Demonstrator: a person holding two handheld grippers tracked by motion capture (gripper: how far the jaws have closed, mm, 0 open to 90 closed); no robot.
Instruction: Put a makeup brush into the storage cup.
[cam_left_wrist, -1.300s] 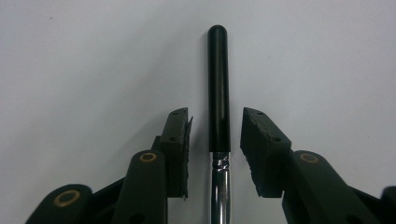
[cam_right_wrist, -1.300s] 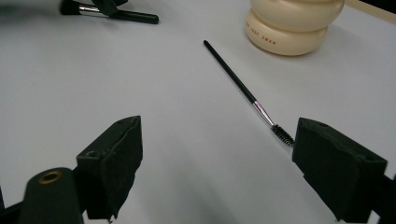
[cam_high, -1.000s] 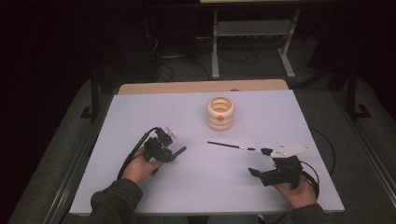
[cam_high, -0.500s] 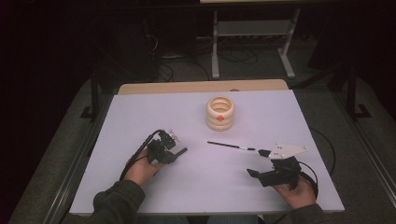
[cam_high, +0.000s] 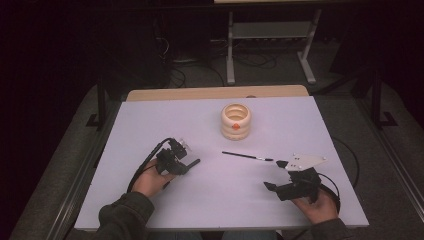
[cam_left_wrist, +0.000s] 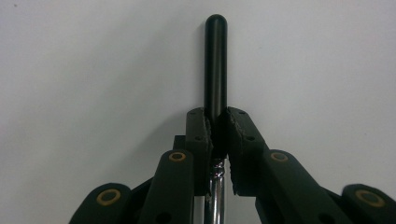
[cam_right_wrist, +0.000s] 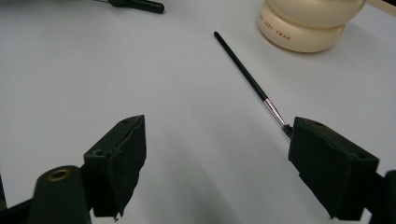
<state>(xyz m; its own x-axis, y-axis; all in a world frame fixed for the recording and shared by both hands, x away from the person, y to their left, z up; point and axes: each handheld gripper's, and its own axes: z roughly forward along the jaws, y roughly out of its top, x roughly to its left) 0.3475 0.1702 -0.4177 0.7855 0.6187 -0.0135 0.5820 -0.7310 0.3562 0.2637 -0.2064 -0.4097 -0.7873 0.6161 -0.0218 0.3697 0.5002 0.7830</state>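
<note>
On the worktop (cam_high: 150, 125), at about 8 o'clock in the high view, the left claw (cam_high: 192, 163) is closed on a black-handled tool (cam_left_wrist: 215, 65). The left gripper view confirms the grip: both jaws are pressed against the shaft where the black handle meets a metal section, with the rounded handle end projecting forward over bare surface. What kind of tool it is cannot be told; its working end is hidden behind the jaws.

At about 4 o'clock the right claw (cam_high: 274, 175) stands wide open and holds nothing. The right gripper view shows its jaws spread apart, low over the surface, with the tip of a thin brush (cam_right_wrist: 247, 74) just beside the right-hand jaw, possibly touching it. The brush (cam_high: 247, 157) lies flat near the centre, pointing from 9 o'clock toward 3 o'clock, its bristle end nearest the right claw.

At 12 o'clock a cream ringed pot (cam_high: 236, 120) stands upright, well apart from both claws. Nothing can be seen inside it.

Assessment: one item is secured in the left claw. The brush is not yet picked up, though the right claw is positioned for it. If the pot is the destination, both placements remain. Progress is judged early, under halfway.
</note>
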